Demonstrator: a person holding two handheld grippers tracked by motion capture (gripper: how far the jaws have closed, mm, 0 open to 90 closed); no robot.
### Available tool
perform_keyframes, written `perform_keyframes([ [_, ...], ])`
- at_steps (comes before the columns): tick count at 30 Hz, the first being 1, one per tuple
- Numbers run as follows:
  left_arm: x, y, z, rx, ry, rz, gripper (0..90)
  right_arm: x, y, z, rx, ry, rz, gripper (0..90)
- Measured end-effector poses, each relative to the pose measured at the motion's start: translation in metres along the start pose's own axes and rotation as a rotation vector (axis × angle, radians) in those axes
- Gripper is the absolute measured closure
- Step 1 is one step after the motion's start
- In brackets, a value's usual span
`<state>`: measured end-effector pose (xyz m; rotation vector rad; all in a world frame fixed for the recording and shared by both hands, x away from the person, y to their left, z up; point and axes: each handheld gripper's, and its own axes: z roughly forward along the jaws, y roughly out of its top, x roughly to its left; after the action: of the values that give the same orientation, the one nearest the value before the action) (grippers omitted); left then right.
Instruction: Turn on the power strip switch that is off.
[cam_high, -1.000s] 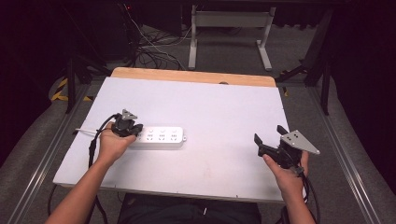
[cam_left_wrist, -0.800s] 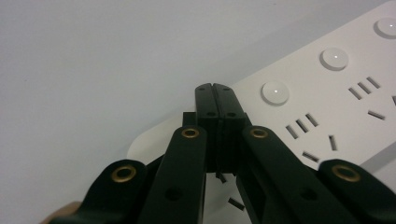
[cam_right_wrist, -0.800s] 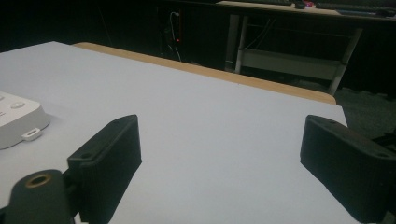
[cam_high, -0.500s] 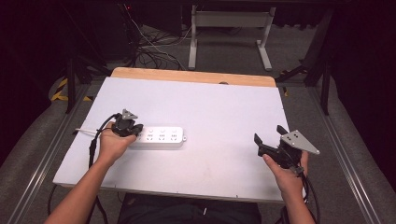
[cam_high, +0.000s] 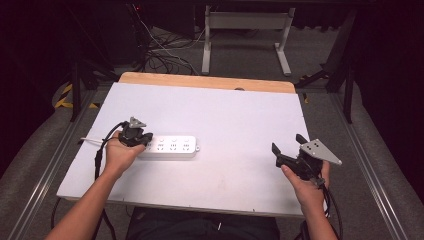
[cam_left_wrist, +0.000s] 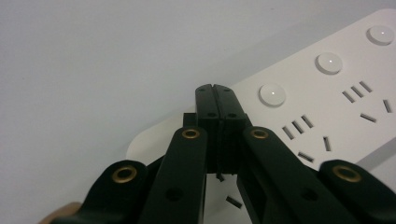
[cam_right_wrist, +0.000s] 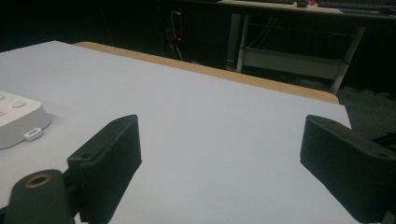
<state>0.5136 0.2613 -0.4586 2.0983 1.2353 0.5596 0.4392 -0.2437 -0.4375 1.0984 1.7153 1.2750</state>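
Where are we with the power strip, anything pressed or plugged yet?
Nothing looks plugged in: the power strip lies flat on the table. In hand: the left claw, jaws shut, sits over the strip's end near its round buttons; contact unclear. The right claw waits open, apart.

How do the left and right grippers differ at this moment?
The left gripper has its jaws pressed shut; the right gripper has its jaws wide open. The left sits over the end of the white power strip; the right is apart from it, above bare table. Both are hand-held with black jaws.
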Motion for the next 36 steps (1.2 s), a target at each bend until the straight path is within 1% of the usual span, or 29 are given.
perform_keyframes([
  [4, 0.001, 0.001, -0.002, -0.015, -0.003, 0.000, 90.0, 0.000, 0.000, 0.000, -0.002, 0.003, 0.000, 12.6],
  [5, 0.001, 0.000, -0.003, -0.018, -0.004, 0.015, 90.0, 0.000, 0.000, 0.000, -0.002, 0.001, -0.002, 12.5],
  [7, 0.001, 0.001, -0.008, -0.053, -0.009, 0.011, 90.0, 0.000, 0.000, 0.000, -0.002, 0.001, -0.002, 12.5],
  [8, 0.001, 0.002, -0.014, -0.093, -0.015, -0.001, 90.0, 0.000, 0.000, 0.001, -0.001, 0.001, -0.002, 12.5],
  [9, 0.001, 0.002, -0.014, -0.093, -0.015, -0.001, 90.0, 0.000, 0.000, 0.001, -0.001, 0.001, -0.002, 12.5],
  [10, 0.002, 0.002, -0.020, -0.130, -0.025, -0.021, 90.0, 0.000, 0.000, 0.001, 0.000, 0.002, -0.001, 12.6],
  [11, 0.002, 0.002, -0.020, -0.130, -0.025, -0.021, 90.0, -0.001, 0.000, 0.001, 0.000, 0.002, -0.001, 12.5],
  [14, 0.003, 0.000, -0.032, -0.214, -0.004, -0.039, 90.0, -0.001, 0.000, 0.000, 0.001, -0.003, -0.001, 12.5],
  [17, 0.004, -0.004, -0.044, -0.312, 0.007, -0.063, 90.0, -0.001, 0.000, 0.000, 0.001, -0.005, 0.001, 12.5],
  [18, 0.005, -0.007, -0.054, -0.377, 0.012, -0.086, 90.0, -0.001, 0.000, 0.000, -0.001, -0.007, 0.003, 12.5],
  [19, 0.005, -0.007, -0.054, -0.377, 0.012, -0.086, 90.0, -0.001, 0.000, -0.001, -0.003, -0.007, 0.003, 12.5],
  [20, 0.006, -0.009, -0.057, -0.405, 0.021, -0.101, 90.0, -0.001, 0.000, -0.001, -0.003, -0.007, 0.003, 12.5],
  [22, 0.009, -0.012, -0.066, -0.488, 0.045, -0.139, 90.0, -0.001, 0.000, -0.001, -0.003, -0.007, 0.001, 12.5],
  [24, 0.010, -0.016, -0.072, -0.566, 0.075, -0.177, 90.0, -0.001, 0.000, -0.001, -0.003, -0.007, 0.001, 12.5],
  [25, 0.011, -0.023, -0.077, -0.624, 0.102, -0.211, 90.0, -0.001, 0.000, -0.001, -0.003, -0.006, 0.002, 12.5],
  [26, 0.011, -0.023, -0.077, -0.624, 0.102, -0.211, 90.0, -0.001, 0.000, -0.001, -0.003, -0.007, 0.004, 12.5],
  [27, 0.011, -0.030, -0.083, -0.655, 0.146, -0.236, 90.0, -0.002, 0.000, -0.001, -0.003, -0.005, 0.003, 12.5],
  [28, 0.011, -0.034, -0.086, -0.665, 0.170, -0.243, 90.0, -0.002, 0.000, -0.001, -0.005, -0.005, 0.005, 12.5],
  [29, 0.011, -0.034, -0.086, -0.665, 0.170, -0.243, 90.0, -0.002, 0.000, -0.001, -0.005, -0.005, 0.005, 12.5],
  [30, 0.010, -0.038, -0.090, -0.673, 0.193, -0.250, 90.0, -0.002, 0.000, -0.001, -0.004, -0.009, 0.005, 12.5],
  [32, 0.009, -0.045, -0.099, -0.690, 0.217, -0.265, 90.0, -0.003, 0.000, -0.001, -0.004, -0.008, 0.005, 12.5],
  [34, 0.009, -0.051, -0.105, -0.706, 0.236, -0.267, 90.0, -0.002, 0.000, -0.001, -0.004, -0.006, 0.006, 12.5],
  [36, 0.009, -0.054, -0.108, -0.710, 0.245, -0.266, 90.0, -0.002, 0.000, 0.000, -0.006, -0.002, 0.006, 12.5],
])
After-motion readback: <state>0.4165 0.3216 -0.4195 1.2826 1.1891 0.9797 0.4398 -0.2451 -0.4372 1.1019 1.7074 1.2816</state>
